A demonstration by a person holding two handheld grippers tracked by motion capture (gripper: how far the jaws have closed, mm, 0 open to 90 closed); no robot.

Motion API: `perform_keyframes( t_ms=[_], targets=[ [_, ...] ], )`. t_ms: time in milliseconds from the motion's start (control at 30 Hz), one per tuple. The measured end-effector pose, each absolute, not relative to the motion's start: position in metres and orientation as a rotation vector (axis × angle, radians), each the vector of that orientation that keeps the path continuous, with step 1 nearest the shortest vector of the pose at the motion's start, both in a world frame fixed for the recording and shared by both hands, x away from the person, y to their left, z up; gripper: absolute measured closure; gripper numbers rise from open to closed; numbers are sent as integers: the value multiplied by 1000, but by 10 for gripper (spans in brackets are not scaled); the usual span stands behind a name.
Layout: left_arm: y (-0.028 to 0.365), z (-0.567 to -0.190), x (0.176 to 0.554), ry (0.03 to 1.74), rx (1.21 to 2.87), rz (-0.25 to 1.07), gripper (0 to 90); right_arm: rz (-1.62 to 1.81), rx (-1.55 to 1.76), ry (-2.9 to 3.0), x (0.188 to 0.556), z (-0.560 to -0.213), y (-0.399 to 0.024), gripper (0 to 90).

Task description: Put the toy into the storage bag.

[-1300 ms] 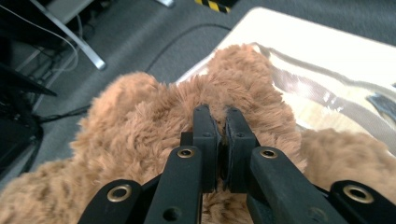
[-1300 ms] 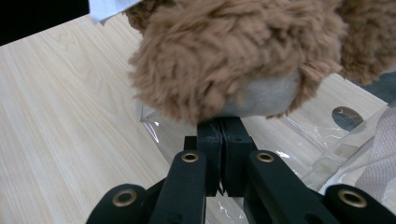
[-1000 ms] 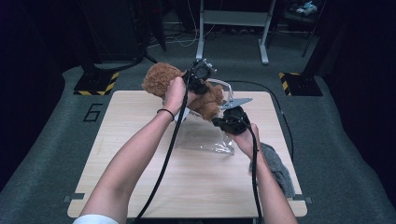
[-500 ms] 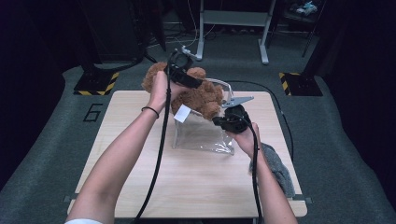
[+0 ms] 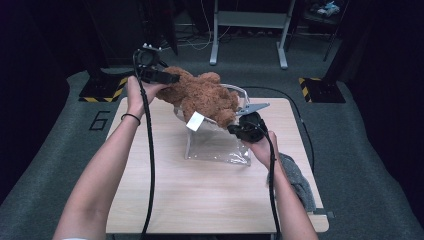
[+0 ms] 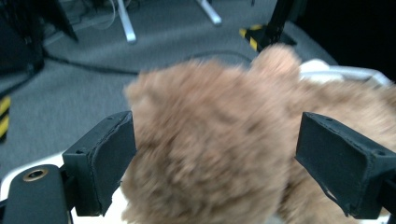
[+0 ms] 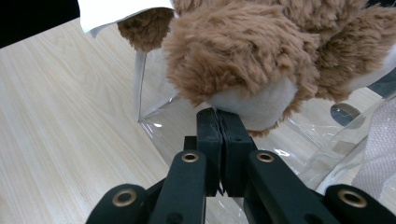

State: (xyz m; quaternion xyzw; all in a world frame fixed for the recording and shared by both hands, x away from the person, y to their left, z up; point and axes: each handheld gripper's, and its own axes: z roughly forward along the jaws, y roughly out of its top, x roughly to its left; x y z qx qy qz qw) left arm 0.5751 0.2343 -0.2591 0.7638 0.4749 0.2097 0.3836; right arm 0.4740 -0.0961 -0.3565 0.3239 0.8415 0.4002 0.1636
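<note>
Left claw [image 6: 215, 158] jaws just been opening wide, straddling teddy bear [image 5: 202, 97] head at 11 o'clock for regrip. Right claw [image 7: 219, 123] pinching clear bag [image 5: 215, 145] rim shut at 3 o'clock, keeping mouth open on table [image 5: 200, 200].

grey cloth [image 5: 296, 176], wooden table [image 5: 200, 200], metal stand [image 5: 248, 20]

Near tabletop [image 5: 200, 195] lies free; teddy bear [image 5: 202, 95] and bag [image 5: 215, 145] crowd the far half.
</note>
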Motion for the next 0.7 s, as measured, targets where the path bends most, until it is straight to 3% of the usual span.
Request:
perform_keyframes(
  t_ms=[133,400,700],
  targets=[
    [234,-275,580,1214,1970,439,142,1128,921,2395,474,-356,-95,885],
    [211,-274,575,1150,2006,491,216,1125,935,2387,474,-358,-92,885],
    [197,-271,569,1109,2017,528,210,1124,951,2381,474,-358,-91,885]
  ],
)
